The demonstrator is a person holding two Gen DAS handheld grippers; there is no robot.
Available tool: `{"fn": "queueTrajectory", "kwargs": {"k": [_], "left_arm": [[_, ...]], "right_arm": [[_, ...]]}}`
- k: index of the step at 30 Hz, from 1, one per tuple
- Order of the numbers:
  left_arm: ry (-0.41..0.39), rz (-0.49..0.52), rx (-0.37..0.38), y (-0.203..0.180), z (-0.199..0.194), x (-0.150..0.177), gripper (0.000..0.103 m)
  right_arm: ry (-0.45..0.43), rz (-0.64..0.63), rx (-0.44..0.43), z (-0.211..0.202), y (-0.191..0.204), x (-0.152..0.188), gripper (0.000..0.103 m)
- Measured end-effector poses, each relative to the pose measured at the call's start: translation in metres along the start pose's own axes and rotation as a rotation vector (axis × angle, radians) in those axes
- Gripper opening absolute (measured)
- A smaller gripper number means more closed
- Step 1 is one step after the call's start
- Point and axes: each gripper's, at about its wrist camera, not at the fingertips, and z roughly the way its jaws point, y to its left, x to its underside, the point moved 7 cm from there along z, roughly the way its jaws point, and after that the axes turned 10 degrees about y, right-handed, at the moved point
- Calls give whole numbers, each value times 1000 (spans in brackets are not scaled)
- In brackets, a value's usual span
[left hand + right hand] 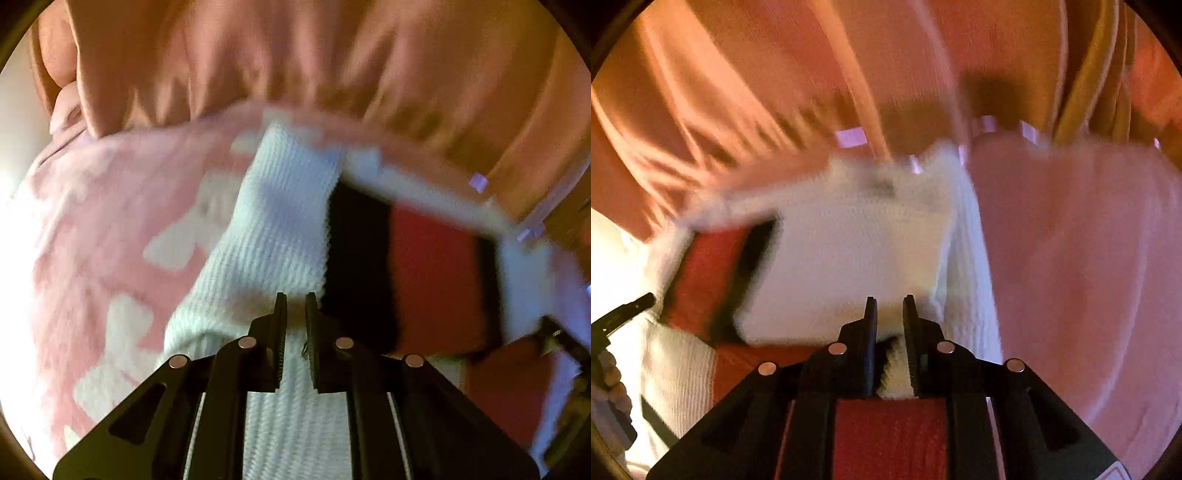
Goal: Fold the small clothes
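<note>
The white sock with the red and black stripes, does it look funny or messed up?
Nothing looks damaged. The sock is just bunched and blurry, pinched by both grippers, left and right, over the pink blanket.

Knit garment (pixel 284 221) showing white ribbing, black and red blocks; blanket (pixel 92 229) showing pink with white patches

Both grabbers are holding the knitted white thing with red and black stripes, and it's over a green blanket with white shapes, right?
Almost. The blanket is pink with white shapes, not green; the left wrist view shows it plainly. The rest holds: the left gripper and the right gripper each have their jaws closed on the white knitted garment with its red and black stripes.
</note>
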Motion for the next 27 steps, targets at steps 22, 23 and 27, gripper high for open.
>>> {"fn": "queueTrajectory", "kwargs": {"k": [22,23,27], "left_arm": [[-55,92,-106,-9,-2,6,17],[-55,94,-105,-8,-2,6,17],[-56,99,-105,-9,-2,6,17]], "right_arm": [[-42,-13,137,-15,7,-7,10],[-2,1,143,-4,2,-2,11],[-54,27,106,-20,2,-7,11]]}}
